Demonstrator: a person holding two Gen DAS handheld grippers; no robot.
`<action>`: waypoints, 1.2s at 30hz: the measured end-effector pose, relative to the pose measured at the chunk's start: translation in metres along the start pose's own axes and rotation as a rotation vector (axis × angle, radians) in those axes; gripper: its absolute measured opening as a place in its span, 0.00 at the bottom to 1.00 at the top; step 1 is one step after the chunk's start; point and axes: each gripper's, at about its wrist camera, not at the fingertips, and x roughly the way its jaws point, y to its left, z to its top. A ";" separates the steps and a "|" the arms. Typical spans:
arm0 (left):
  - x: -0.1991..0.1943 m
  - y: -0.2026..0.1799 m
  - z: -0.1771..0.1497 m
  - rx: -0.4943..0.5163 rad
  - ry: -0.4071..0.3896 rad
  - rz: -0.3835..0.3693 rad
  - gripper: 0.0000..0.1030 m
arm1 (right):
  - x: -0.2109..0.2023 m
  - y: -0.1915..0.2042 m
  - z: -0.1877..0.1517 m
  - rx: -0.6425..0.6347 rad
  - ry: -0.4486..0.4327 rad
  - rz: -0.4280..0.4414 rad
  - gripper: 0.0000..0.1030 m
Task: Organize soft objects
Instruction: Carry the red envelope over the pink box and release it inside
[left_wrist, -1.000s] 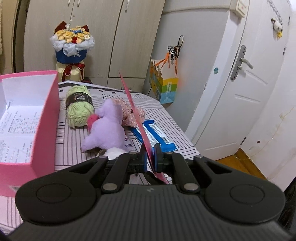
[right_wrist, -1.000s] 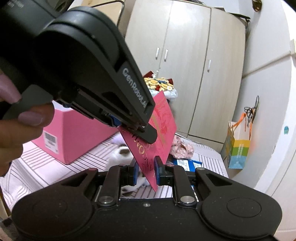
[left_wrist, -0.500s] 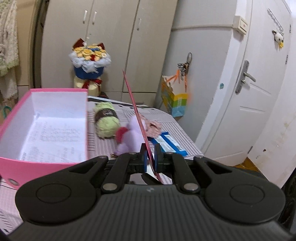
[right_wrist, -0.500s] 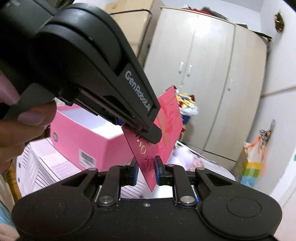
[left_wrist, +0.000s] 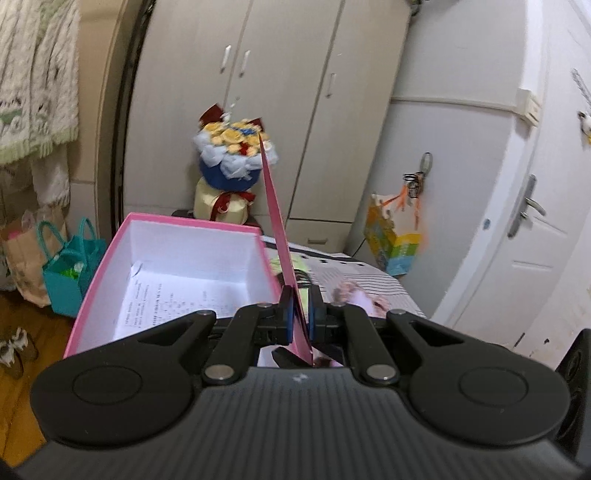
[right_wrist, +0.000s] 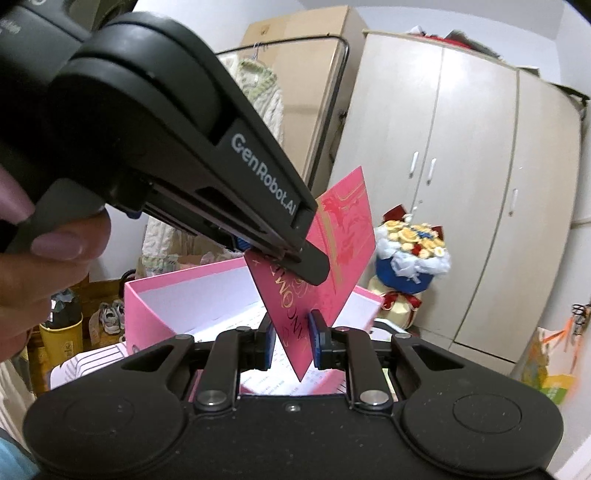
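Red envelope (right_wrist: 343, 236), flat with gold print | held upright on edge, tilted | above open pink box (left_wrist: 155, 236) lined white, printed sheet inside

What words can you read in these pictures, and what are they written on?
"GenRobot.AI": white letters on the side of the left gripper.
"WONN": part of the gold lettering on the red envelope; the rest is hidden by the grippers.
Printed sheet inside the pink box: too small and blurred to read.
Colourful paper bag hanging by the door: any print is too blurred to read.
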 end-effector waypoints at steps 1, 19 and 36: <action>0.006 0.009 0.002 -0.013 0.008 0.003 0.06 | 0.008 0.000 0.000 0.004 0.011 0.004 0.21; 0.113 0.110 0.001 -0.321 0.250 -0.023 0.06 | 0.128 -0.007 0.015 -0.013 0.414 0.149 0.23; 0.082 0.106 0.003 -0.190 0.163 0.228 0.55 | 0.135 -0.025 0.019 0.115 0.451 0.239 0.52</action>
